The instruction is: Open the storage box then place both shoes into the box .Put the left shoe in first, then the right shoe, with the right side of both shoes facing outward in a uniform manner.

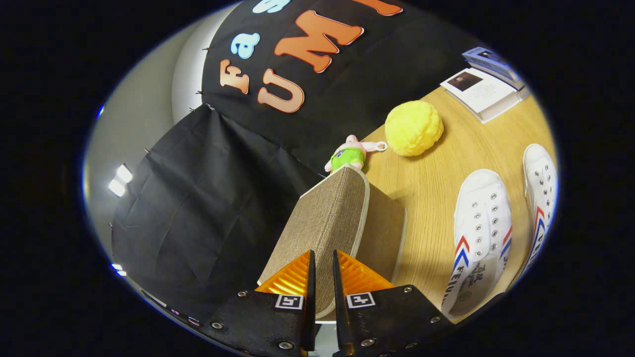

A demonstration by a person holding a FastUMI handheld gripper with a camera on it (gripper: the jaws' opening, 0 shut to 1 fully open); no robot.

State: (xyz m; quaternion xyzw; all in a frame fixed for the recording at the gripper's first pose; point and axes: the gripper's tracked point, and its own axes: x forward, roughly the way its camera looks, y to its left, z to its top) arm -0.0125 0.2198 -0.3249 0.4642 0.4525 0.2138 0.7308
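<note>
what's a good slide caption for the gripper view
Gripper shut on the storage box's lid, lifting it open, two white shoes waiting on the table.

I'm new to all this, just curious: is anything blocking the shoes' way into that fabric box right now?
Yes, the lid. The gripper has its two fingers closed on the lid's edge, holding it tilted up over the box. Between the box and the two white shoes lies only bare table.

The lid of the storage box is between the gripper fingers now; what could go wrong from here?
1. The gripper pinches only the rim of the lid, which is raised; it may slip and fall shut onto the storage box.
2. The plush toy sits just behind the lid; swinging further may knock it.
</note>
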